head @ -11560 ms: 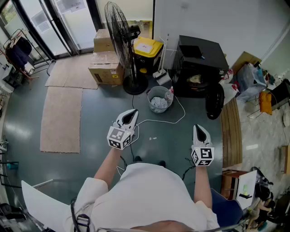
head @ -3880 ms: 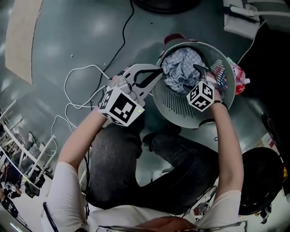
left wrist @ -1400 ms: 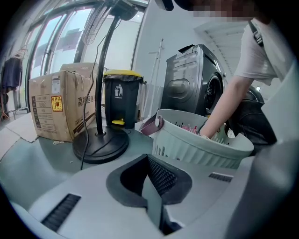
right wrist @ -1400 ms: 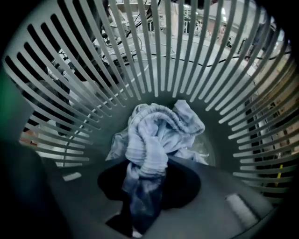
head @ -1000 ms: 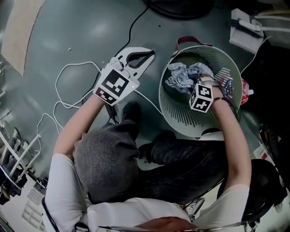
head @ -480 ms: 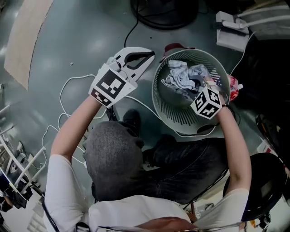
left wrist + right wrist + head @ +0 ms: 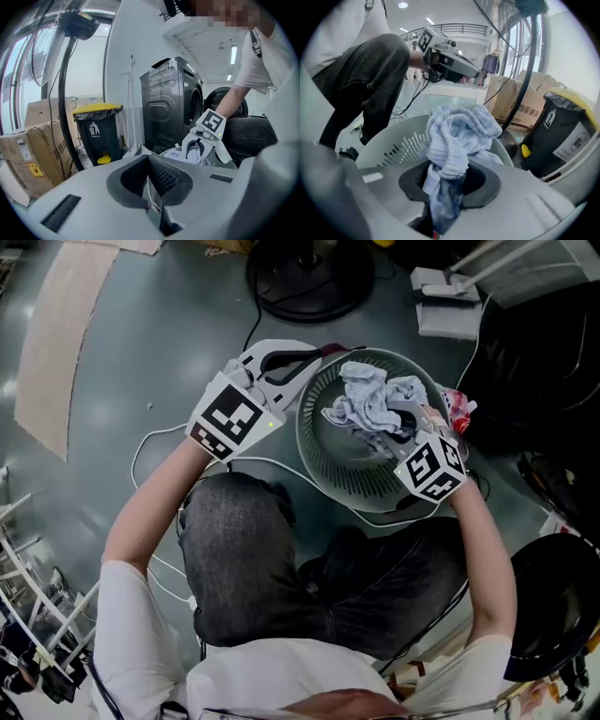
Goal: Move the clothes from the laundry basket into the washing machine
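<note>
- I read the right gripper (image 7: 418, 435) as closed on a pale blue and white bundle of ribbed cloth (image 7: 452, 140). Its jaws stood only slightly apart, with the fabric pinched between the pads.
- In the right gripper view, the bundle bunched up out of the jaws, and a darker blue fold ran down between them.
- I located the bundle over the mouth of the round, pale grey-green slotted plastic laundry basket (image 7: 361, 488). The basket stood on the grey-blue floor (image 7: 141, 352) in front of the person's knees.
- I could not tell whether the lower part of the bundle touched the inside of the basket.
- I read the left gripper (image 7: 315, 352) as closed and empty. Its ribbed pads met with nothing between them.
- The left gripper sat just beside the basket's left rim, pointing across it.
- The dark grey washing machine (image 7: 168, 112) stood beyond the basket in the left gripper view. None of the cloth was at it.
- A black wheeled bin with a yellow lid (image 7: 96, 129) stood left of the machine, with a brown cardboard box (image 7: 23, 159) further left.
- A white cable (image 7: 159, 442) looped over the floor on the person's left.
</note>
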Motion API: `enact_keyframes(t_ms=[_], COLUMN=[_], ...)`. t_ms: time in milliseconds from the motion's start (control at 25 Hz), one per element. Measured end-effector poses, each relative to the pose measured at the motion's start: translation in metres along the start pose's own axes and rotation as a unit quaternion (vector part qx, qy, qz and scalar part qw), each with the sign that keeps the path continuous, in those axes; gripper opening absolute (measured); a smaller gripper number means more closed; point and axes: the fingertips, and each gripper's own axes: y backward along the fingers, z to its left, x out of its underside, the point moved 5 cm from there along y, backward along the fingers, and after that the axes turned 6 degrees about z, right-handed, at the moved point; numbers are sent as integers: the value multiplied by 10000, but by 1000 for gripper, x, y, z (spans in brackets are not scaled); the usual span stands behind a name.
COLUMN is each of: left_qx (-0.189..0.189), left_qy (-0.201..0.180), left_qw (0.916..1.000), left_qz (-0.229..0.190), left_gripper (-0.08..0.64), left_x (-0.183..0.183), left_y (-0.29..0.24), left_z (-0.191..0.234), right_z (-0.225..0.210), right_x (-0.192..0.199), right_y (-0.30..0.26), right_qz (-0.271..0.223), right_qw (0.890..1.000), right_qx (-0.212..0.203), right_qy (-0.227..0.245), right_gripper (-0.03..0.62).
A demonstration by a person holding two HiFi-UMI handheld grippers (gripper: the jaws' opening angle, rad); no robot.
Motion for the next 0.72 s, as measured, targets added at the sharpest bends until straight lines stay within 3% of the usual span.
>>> enact_keyframes(t_ms=[440,720], left_qx=[526,875], left_qy=[-589,-781], left_qw=[9967,9925], left_qz=[-172,-348], left_gripper=[5,5], left_x=[-62,-95], left_y=[-25,-46], left_z=[-22,-37], right_z=[-7,-17], right_x=[-8,2], right_y=[80,133], right_qz=[-508,-876], right_qw=[9954,9834], right_qx=[630,1204], right_qy=[-505,-1038], right_gripper=[117,117])
